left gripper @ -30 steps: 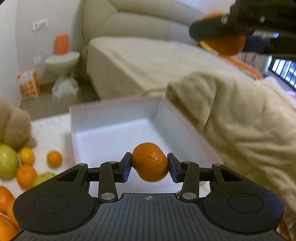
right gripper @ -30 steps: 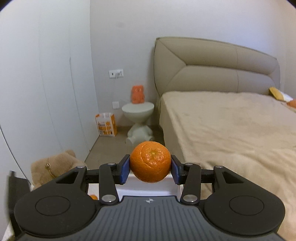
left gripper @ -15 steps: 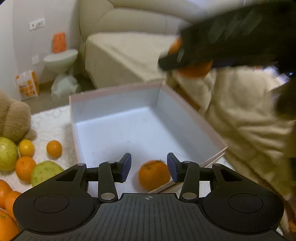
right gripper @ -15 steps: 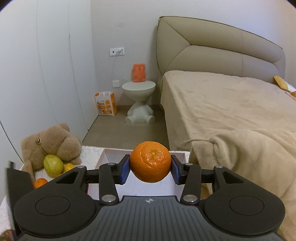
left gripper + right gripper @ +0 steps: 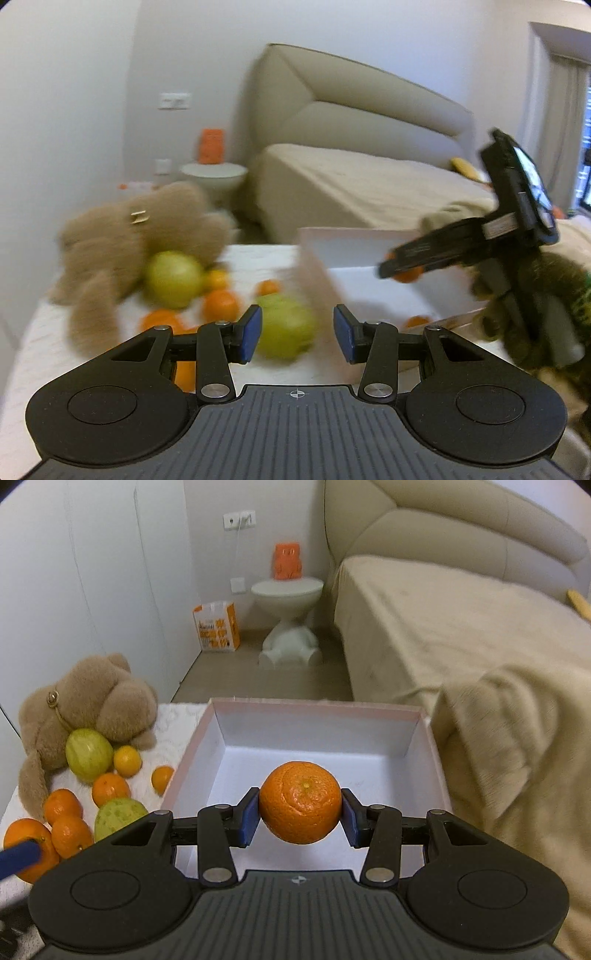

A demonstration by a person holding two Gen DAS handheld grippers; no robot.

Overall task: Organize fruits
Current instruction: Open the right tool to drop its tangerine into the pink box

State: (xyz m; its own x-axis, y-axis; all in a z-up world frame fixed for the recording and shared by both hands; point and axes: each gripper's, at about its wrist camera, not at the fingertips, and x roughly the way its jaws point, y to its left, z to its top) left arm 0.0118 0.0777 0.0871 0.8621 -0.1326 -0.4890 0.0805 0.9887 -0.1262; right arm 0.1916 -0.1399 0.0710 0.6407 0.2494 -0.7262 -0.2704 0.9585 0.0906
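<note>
A right gripper [image 5: 300, 818] clamps an orange [image 5: 300, 801] between its blue pads, holding it over the open white box [image 5: 424, 753], whose floor spreads from 12 o'clock of the fruit down beneath it; judged from this view, the release calls for little more than a short drop straight ahead and down. The orange is round, with no long axis to align; its stem dimple faces the camera. The left gripper [image 5: 297, 334] stands wide and empty, its pads framing a blurred green fruit [image 5: 286, 325] at 12 o'clock on the table, with the box off at its 2 o'clock, so the right hand is plainly the nearer one to the box. The remaining pile, small oranges [image 5: 110, 788] and two green fruits, lies at 9 o'clock of the box beside a plush bear [image 5: 88, 701]. The left wrist view shows what the right cannot: an orange already in the box [image 5: 417, 321] near its front wall, hidden under the right gripper's body. The right view alone gives the pile sharply.
</note>
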